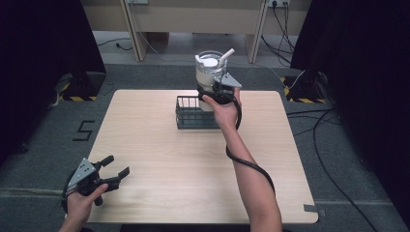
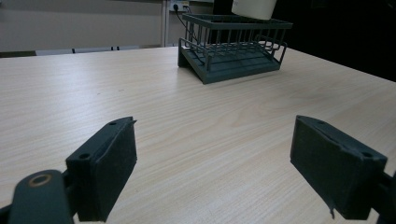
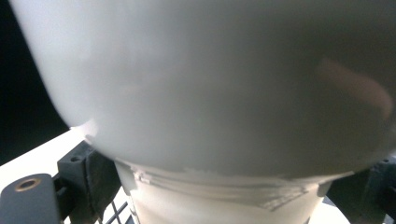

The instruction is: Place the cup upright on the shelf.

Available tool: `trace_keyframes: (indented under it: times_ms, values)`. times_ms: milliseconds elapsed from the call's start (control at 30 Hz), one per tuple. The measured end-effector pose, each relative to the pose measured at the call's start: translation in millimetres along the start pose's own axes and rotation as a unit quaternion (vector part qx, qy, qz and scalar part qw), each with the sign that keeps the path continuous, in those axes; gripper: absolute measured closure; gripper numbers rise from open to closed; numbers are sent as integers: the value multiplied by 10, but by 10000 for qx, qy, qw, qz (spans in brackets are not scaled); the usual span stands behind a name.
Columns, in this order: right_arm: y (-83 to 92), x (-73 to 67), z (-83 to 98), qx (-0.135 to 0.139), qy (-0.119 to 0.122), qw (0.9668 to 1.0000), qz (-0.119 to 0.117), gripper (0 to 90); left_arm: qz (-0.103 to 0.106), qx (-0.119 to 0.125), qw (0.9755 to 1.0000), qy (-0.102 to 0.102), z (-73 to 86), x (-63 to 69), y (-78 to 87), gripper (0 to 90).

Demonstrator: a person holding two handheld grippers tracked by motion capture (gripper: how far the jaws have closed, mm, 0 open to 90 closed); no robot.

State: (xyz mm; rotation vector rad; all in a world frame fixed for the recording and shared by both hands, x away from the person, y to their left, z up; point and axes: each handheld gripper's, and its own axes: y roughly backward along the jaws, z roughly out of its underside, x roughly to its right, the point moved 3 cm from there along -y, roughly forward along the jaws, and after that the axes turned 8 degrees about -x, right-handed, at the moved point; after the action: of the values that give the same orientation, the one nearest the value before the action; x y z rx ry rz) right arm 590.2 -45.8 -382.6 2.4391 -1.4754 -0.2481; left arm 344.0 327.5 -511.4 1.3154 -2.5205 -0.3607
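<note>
So the right claw [image 1: 216, 90] has its jaws clamped on the narrower lower part of a white cup [image 1: 211, 72], holding it up above the dark wire basket [image 1: 193, 112] at the far middle of the surface [image 1: 193, 164]. The cup has a clear rim up top, something white and round sitting inside it, and a white straw-ish piece [image 1: 227, 54] poking out at an angle. Can't tell what the white stuff actually is. In the right gripper view the cup's side is right up against the lens, with a bit of basket wire below it. The basket looks empty from the left gripper view. The left claw [image 1: 113, 173] is wide open with nothing in it, down at the near left corner, well apart from the basket.
</note>
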Motion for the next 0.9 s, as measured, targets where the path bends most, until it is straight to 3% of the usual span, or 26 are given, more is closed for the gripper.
trace_keyframes:
  times_ms: [900]
  values:
    - [-142,15,105,-156,1,9999,39,109,11,-4,10000,-12,-4,4,-10,141]
